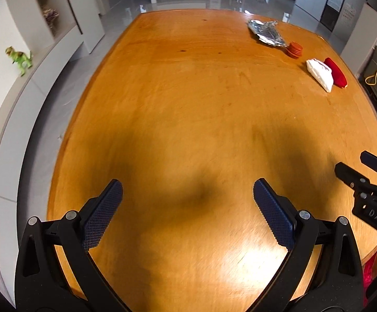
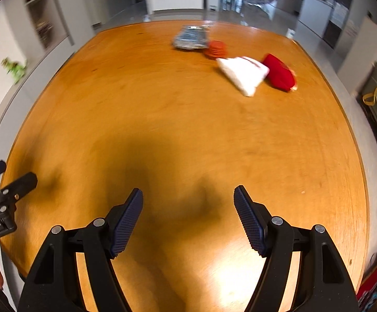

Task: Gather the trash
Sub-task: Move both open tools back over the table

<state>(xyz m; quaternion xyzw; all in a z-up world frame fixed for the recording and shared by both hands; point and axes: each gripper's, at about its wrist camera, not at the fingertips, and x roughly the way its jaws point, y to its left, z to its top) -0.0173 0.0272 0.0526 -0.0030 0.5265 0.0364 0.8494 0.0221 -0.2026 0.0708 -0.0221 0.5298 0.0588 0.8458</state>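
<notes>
My left gripper [image 1: 187,189] and right gripper [image 2: 188,197] hang above the bare near part of the wooden table [image 1: 188,130], both with jaws spread wide and holding nothing. Far off to the right lie a white packet [image 2: 243,74], a red pouch [image 2: 279,72], an orange lid stack [image 2: 215,49] and a foil wrapper [image 1: 266,32].

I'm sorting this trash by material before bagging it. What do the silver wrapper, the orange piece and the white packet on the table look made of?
Silver wrapper: looks like metallised foil or film, shiny and creased. Orange piece: probably moulded plastic, with ribbed, stacked rings and a matte surface. White packet: soft paper or thin plastic, puffy with red print; the look leaves it open. They lie on a table of glossy varnished wood with visible grain.
</notes>
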